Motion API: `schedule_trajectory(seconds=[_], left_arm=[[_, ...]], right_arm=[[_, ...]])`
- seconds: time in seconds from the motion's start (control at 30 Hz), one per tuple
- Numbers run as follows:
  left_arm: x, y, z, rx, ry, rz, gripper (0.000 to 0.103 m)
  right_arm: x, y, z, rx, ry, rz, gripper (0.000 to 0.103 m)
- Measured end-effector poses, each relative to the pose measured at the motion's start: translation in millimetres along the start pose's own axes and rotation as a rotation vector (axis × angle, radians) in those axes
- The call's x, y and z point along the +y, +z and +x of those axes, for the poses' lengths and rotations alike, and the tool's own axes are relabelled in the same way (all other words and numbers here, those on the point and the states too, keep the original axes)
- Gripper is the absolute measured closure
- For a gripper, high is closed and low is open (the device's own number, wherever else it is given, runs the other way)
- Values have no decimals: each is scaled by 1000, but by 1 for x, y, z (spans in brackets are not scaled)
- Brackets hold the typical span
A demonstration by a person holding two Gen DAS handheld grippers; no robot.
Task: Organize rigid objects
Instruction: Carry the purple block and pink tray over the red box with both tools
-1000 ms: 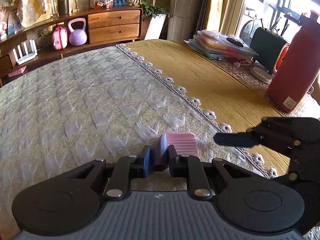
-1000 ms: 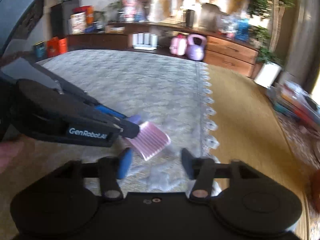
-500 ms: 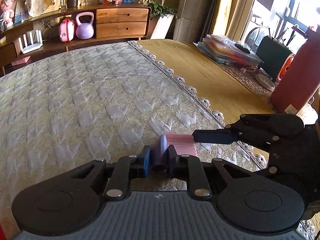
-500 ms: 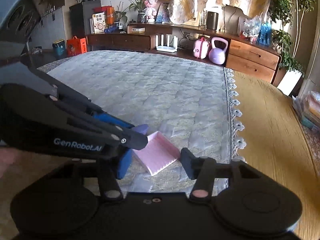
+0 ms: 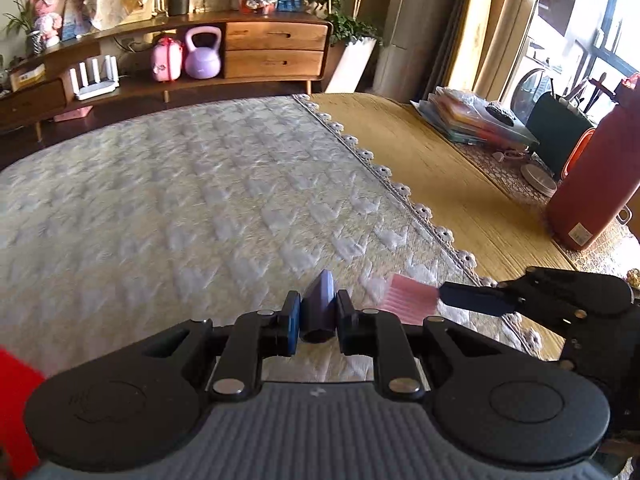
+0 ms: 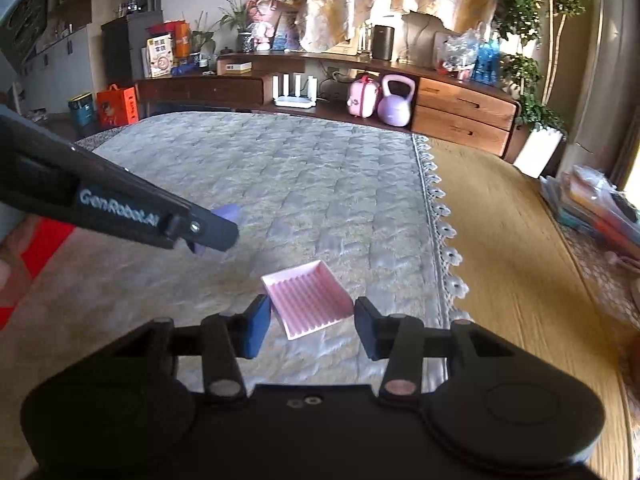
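My left gripper (image 5: 318,314) is shut on a small purple block (image 5: 320,306) and holds it above the quilted cloth. The block also shows in the right wrist view (image 6: 226,216), behind the left gripper's finger (image 6: 208,234). A pink ribbed tray (image 6: 308,298) lies on the cloth, between the fingers of my open right gripper (image 6: 308,326), not gripped. In the left wrist view the tray (image 5: 406,300) is to the right of the block, with the right gripper's finger (image 5: 472,300) over its edge.
A quilted cloth (image 5: 180,208) covers the left part of a wooden table (image 5: 440,168). A red bottle (image 5: 596,188), a stack of folders (image 5: 472,120) and a small dish (image 5: 540,174) stand at the table's right. A sideboard (image 6: 400,96) is beyond.
The left gripper has lifted the purple block away to the left of the pink tray. The right gripper has moved in around the tray.
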State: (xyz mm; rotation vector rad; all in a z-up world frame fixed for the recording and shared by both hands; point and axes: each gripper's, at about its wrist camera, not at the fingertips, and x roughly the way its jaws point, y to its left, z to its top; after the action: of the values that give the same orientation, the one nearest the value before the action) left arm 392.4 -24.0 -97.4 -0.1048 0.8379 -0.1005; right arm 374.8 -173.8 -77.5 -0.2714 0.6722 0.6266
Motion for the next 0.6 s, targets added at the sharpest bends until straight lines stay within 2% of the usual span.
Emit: schedule_trajectory(seconds=[0.23,0.6], left_arm=[[8,-14,-55,-19,8,-15,85],[46,-54,-140,-53,50,-77,85]], right_arm=[[24,6,-43,-24,5,17,59],[86,27,-93,-71,86,-3,59]])
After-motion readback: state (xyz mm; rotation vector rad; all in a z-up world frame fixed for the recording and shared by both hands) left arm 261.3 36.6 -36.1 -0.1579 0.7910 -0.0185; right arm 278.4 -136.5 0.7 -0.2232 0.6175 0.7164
